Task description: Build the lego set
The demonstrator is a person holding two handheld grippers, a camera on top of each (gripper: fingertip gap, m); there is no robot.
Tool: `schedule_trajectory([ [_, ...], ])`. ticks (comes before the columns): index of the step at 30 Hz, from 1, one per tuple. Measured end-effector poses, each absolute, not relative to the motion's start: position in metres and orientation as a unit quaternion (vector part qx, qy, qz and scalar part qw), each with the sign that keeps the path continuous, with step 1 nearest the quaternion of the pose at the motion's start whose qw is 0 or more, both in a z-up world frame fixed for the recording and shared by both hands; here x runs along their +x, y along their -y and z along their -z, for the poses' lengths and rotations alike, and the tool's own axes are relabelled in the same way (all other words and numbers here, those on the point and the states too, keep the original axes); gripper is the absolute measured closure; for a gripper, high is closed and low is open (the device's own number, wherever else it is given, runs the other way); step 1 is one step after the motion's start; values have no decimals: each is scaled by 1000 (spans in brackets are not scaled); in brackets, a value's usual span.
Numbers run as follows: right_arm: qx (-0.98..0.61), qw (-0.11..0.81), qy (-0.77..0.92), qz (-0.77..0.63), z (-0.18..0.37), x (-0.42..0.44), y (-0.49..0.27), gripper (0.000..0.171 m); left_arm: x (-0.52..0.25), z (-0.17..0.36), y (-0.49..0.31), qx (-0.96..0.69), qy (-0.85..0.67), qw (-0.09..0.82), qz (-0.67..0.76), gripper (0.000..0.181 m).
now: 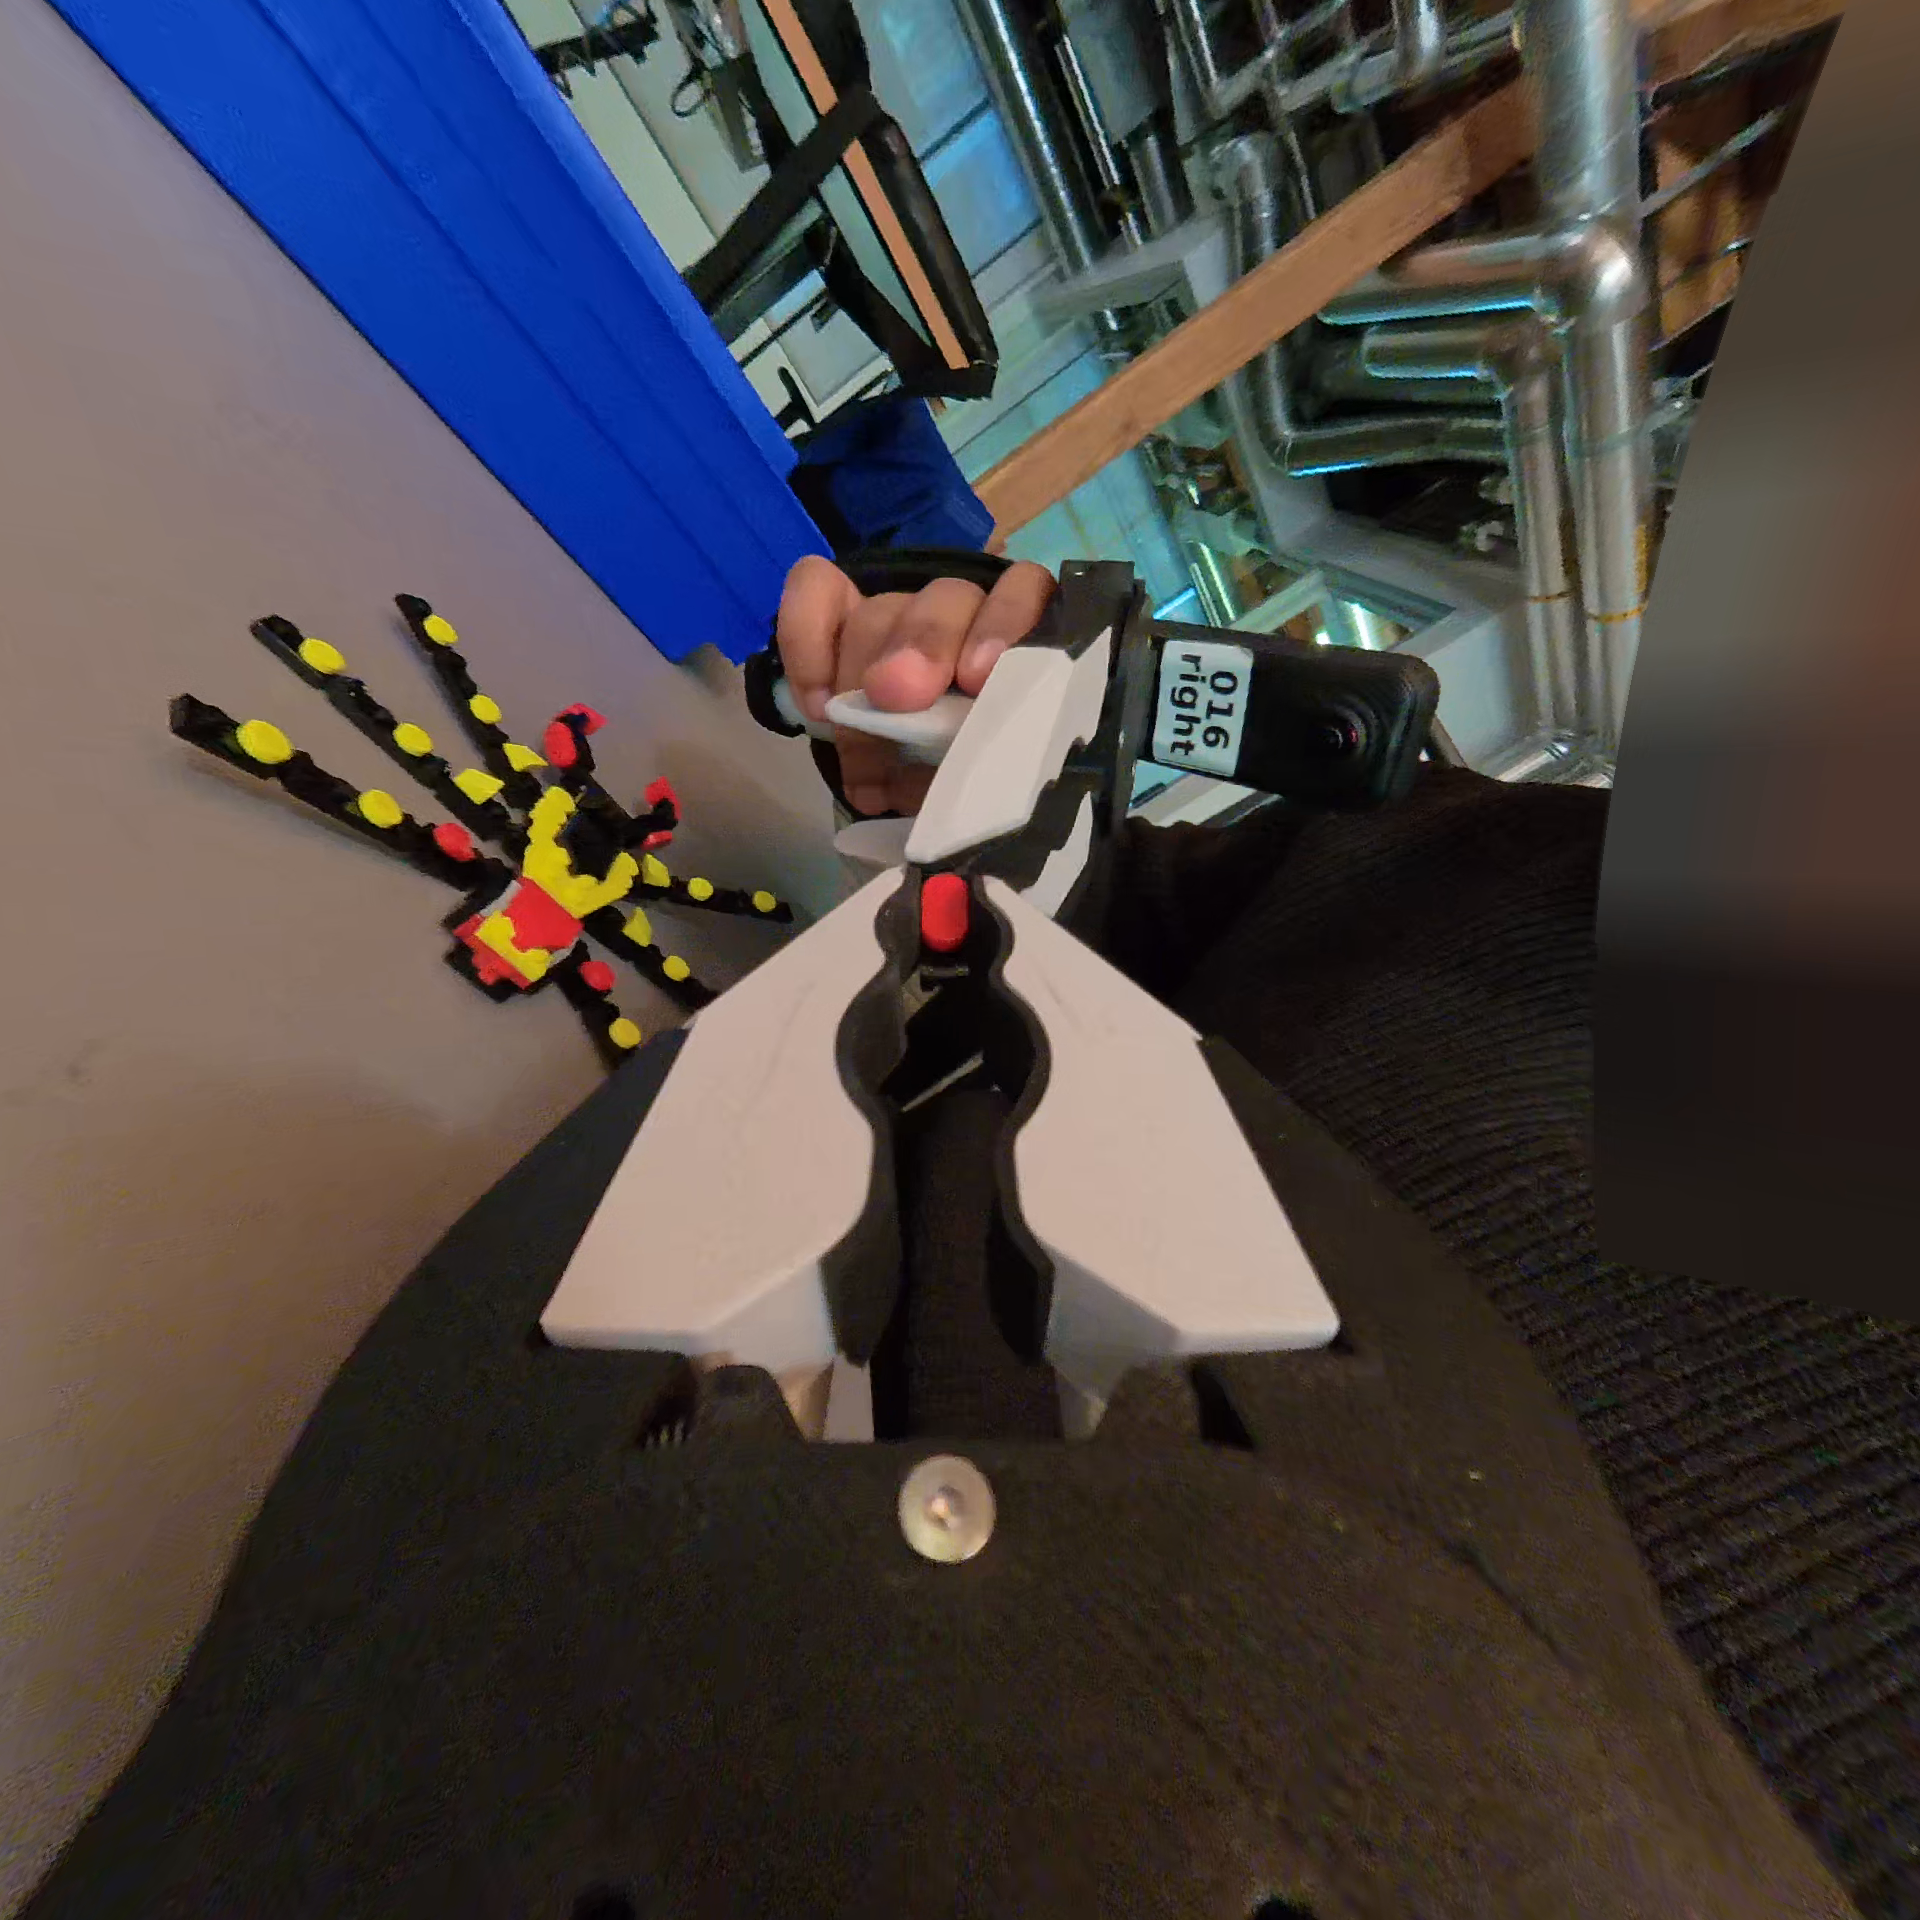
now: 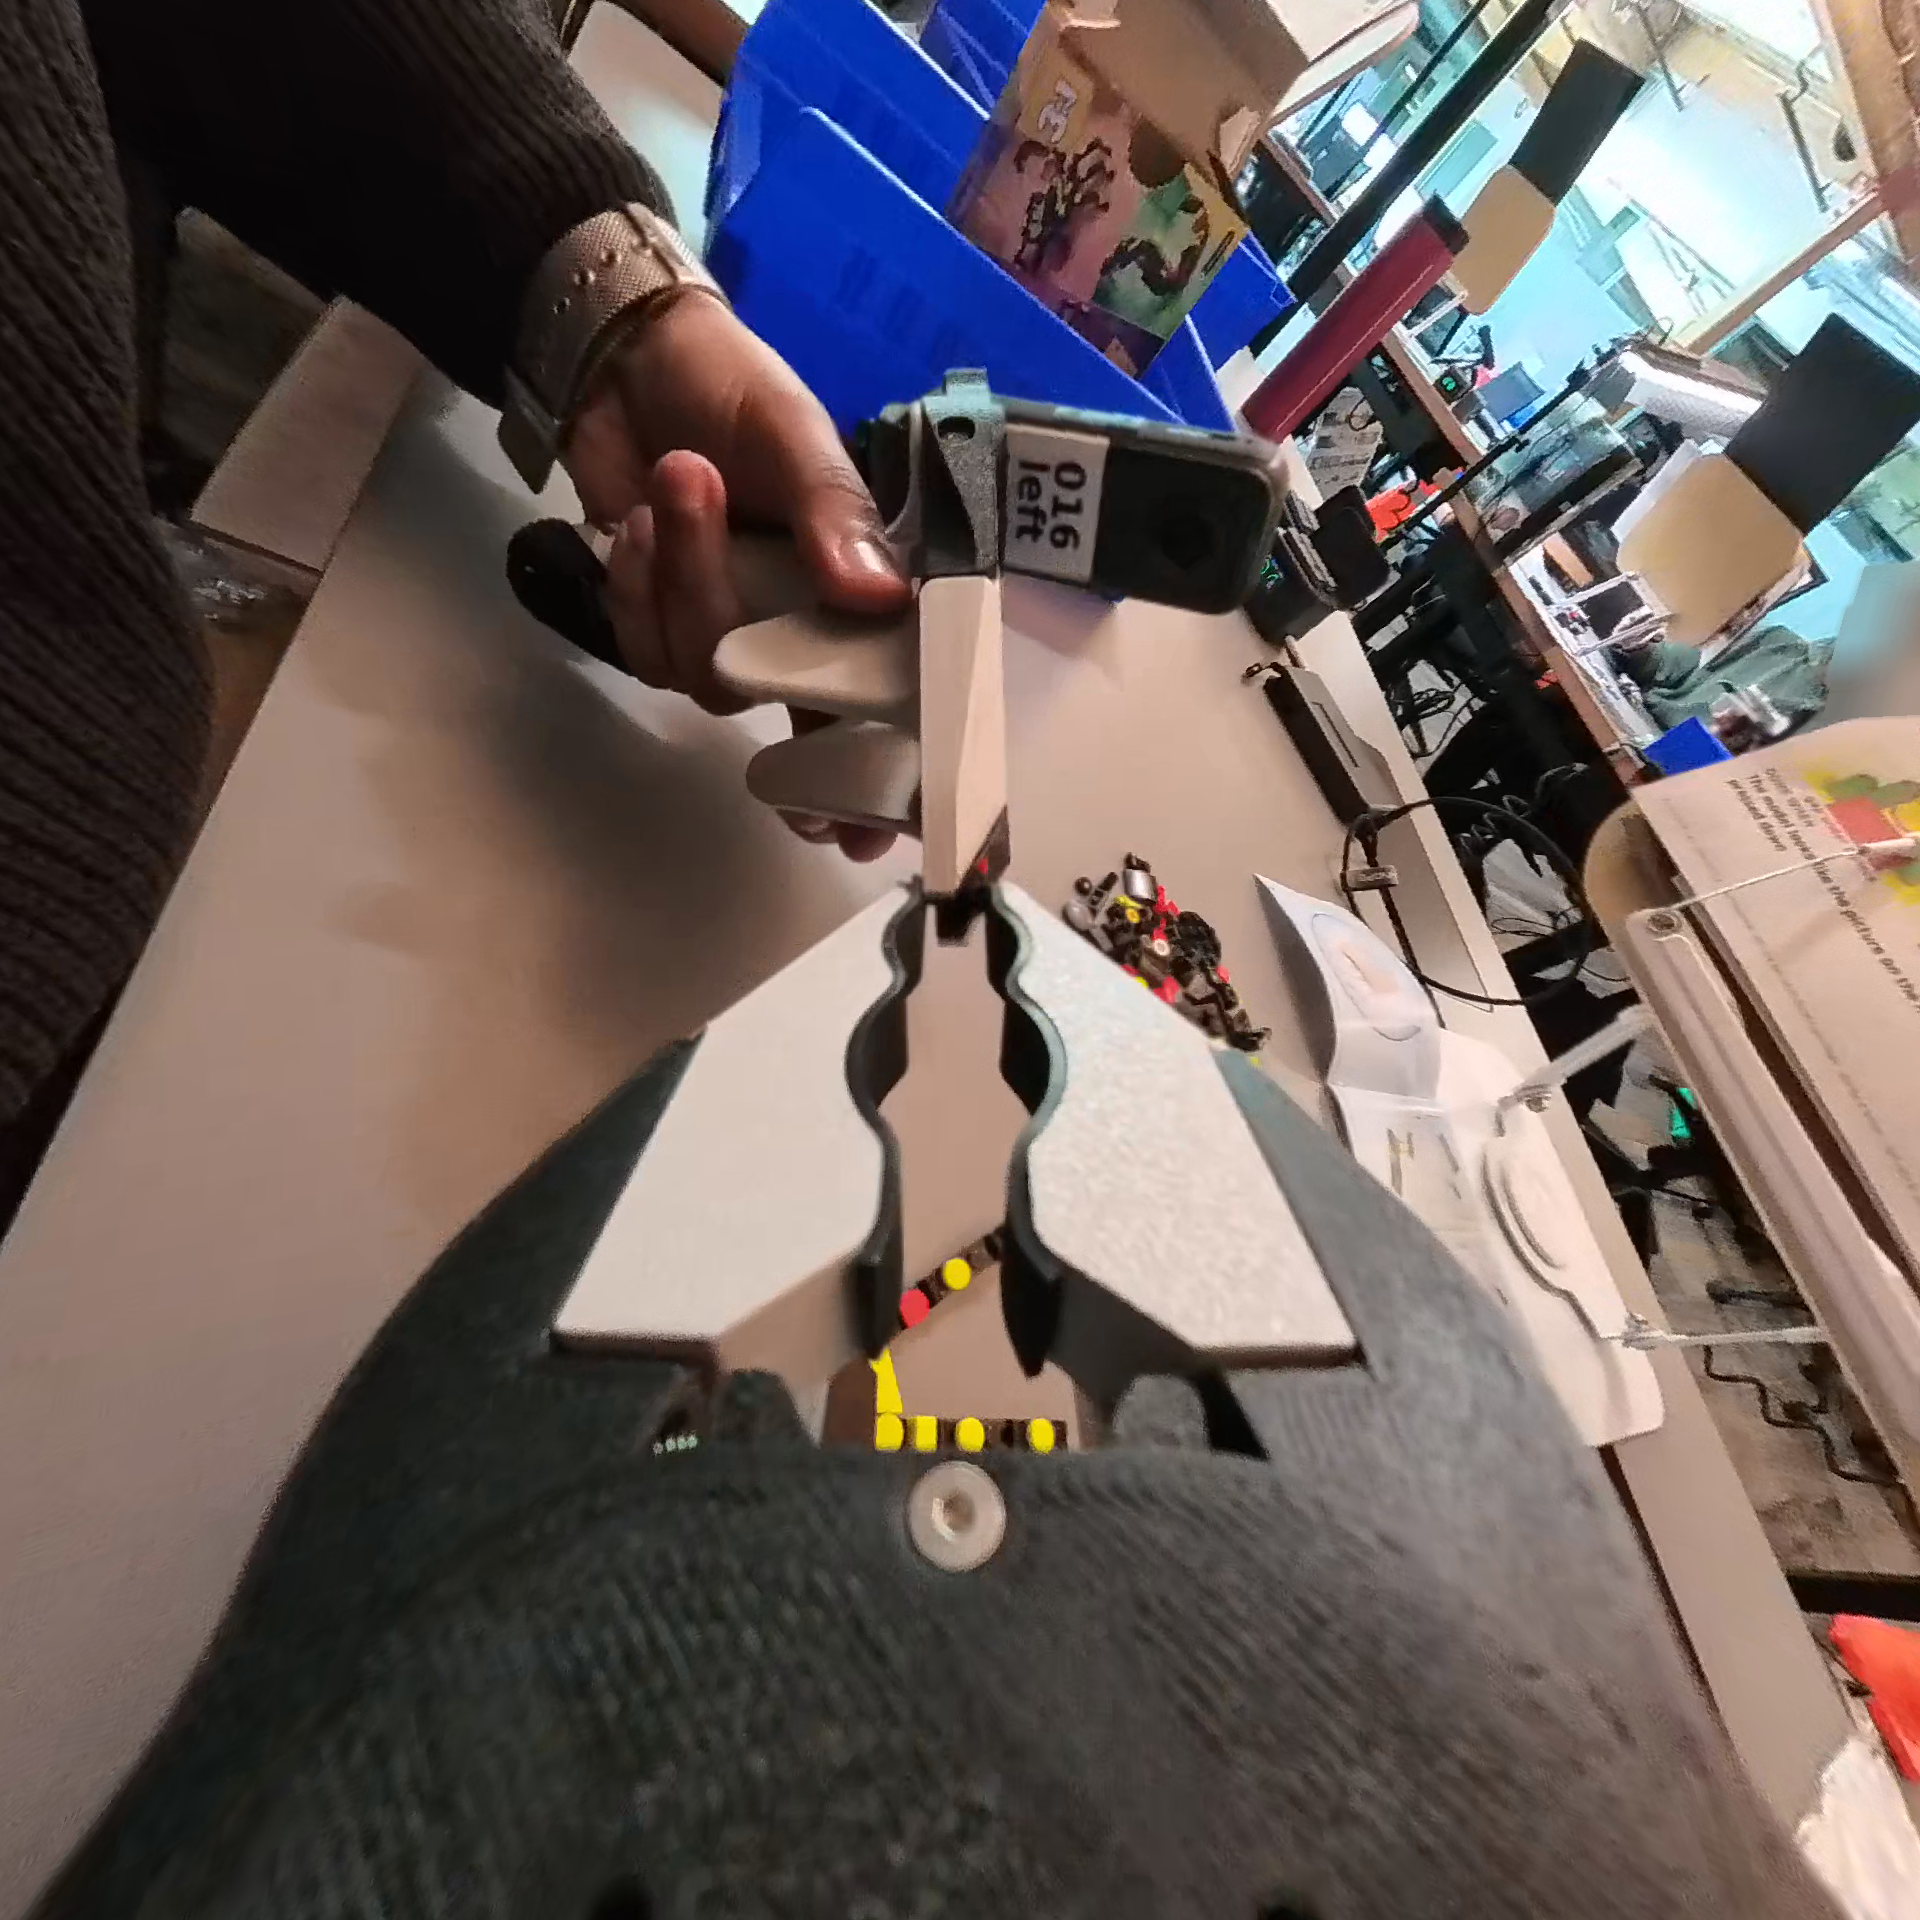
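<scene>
My left gripper is shut on a small red piece, held in the air with a black bit just below it. My right gripper meets it tip to tip; its tips are closed on a small dark piece right at the left gripper's fingertip. The right gripper also shows in the left wrist view, with a hand on its handle. A black, yellow and red brick spider lies flat on the grey table, left of both grippers. Part of it shows under my right gripper.
A pile of small loose black, red and yellow pieces lies on the table beyond the grippers. Blue bins stand at the back, one holding a picture box. A paper booklet, a cable and a printed sheet lie on the right. My left and right fingertips are right by each other.
</scene>
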State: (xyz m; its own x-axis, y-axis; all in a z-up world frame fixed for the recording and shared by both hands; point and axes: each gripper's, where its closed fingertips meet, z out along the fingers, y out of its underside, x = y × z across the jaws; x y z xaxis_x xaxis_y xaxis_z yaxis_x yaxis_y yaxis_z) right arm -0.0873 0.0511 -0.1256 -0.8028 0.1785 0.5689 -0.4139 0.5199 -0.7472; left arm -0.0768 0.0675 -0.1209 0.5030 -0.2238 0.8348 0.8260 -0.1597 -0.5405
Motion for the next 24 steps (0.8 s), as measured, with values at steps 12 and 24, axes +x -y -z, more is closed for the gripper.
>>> schedule_trajectory([
  [12, 41, 276, 815, -508, 124, -89, -49, 164, -77, 114, -61, -600, 232, 600, 475, 164],
  [24, 60, 304, 812, -494, 126, -90, -48, 165, -81, 111, -58, -544, 262, 579, 548, 154],
])
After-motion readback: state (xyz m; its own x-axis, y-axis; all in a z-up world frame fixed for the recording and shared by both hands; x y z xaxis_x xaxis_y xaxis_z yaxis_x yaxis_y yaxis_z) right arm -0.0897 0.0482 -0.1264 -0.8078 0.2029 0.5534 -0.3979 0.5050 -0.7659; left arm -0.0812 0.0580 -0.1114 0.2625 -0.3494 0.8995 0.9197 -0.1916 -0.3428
